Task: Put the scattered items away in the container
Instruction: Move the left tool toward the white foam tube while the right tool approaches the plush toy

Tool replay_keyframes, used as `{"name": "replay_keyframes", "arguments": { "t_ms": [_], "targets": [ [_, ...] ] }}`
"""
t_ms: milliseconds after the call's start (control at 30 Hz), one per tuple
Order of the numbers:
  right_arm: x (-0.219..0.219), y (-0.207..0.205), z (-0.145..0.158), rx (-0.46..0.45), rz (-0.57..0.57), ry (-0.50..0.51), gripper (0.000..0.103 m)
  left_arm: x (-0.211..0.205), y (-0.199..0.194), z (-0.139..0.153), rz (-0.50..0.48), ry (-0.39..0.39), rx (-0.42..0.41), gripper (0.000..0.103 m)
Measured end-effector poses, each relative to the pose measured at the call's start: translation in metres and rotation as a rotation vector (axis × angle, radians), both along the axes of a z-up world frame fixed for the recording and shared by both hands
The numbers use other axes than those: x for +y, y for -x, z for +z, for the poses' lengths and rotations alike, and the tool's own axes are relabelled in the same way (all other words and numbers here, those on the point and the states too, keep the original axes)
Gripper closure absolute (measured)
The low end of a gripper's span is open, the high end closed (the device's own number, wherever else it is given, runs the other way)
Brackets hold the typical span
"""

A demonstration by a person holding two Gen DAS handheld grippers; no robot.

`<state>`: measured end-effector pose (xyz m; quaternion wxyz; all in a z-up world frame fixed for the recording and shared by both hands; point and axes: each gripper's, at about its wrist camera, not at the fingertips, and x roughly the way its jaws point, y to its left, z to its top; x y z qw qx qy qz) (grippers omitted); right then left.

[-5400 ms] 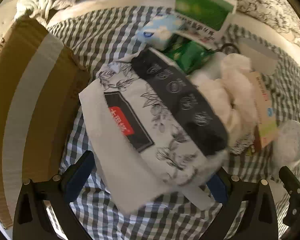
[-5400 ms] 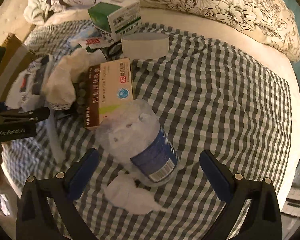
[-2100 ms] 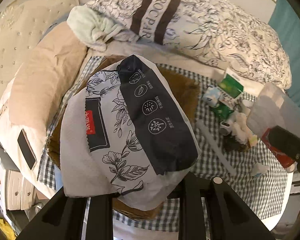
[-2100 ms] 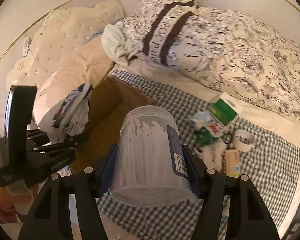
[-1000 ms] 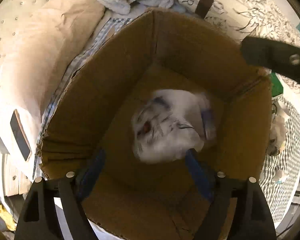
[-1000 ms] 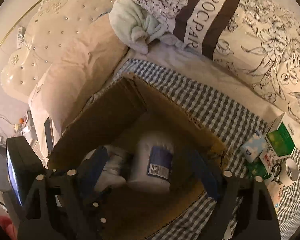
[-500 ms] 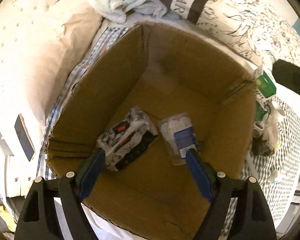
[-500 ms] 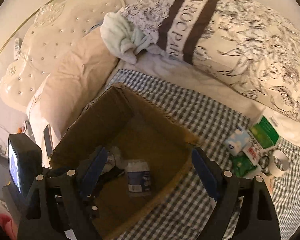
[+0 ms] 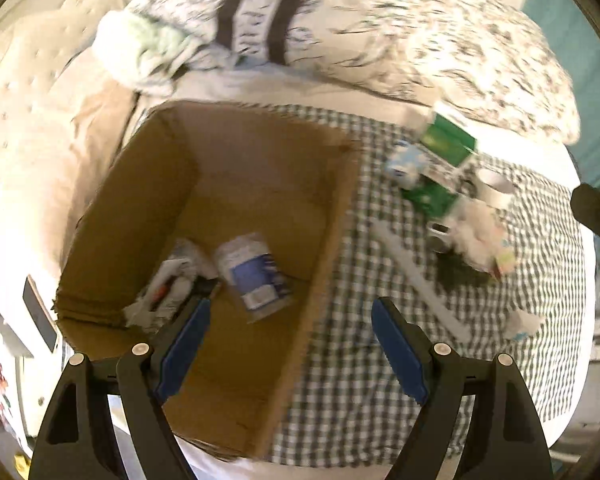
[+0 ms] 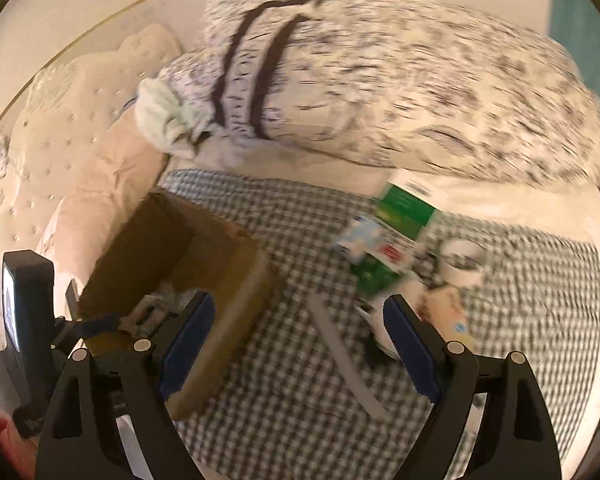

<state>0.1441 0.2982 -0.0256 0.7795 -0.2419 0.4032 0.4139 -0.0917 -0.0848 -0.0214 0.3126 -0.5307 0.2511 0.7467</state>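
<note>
A brown cardboard box [image 9: 332,216] stands on the checked bedspread; it also shows in the right wrist view [image 10: 236,276]. Inside it lie a clear plastic jar with a blue label [image 9: 254,276] and a flower-printed white packet [image 9: 172,284]. My left gripper [image 9: 288,344] is open and empty above the box's right wall. My right gripper [image 10: 300,344] is open and empty above the bedspread right of the box. A heap of loose items lies to the right: a green box [image 9: 448,144], a tape roll [image 9: 496,188], a green pouch [image 9: 432,198], white tissue [image 9: 476,236] and a long white strip [image 9: 420,276].
Flowered pillows [image 10: 400,92] and a pale green cloth [image 10: 164,120] lie behind the box. A padded headboard [image 10: 72,128] is at the left. The bed's edge runs along the right and near side. A crumpled tissue [image 9: 524,322] lies near the right edge.
Both grippers let the packet and the jar drop into the box, opened, and have since pulled up and swung right toward the heap of items.
</note>
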Motion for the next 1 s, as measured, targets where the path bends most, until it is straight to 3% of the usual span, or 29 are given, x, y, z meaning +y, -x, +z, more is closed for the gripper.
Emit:
{"name": "replay_keyframes", "arguments": {
  "t_ms": [567, 1000],
  "targets": [
    [-0.163, -0.06, 0.017, 0.01, -0.249, -0.01, 0.016, 0.073, -0.121, -0.007, -0.161, 0.005, -0.019, 0.018],
    [-0.212, -0.091, 0.007, 0.046, -0.308, 0.006, 0.016, 0.103, -0.157, -0.018, -0.15, 0.01, -0.015, 0.018]
  ]
}}
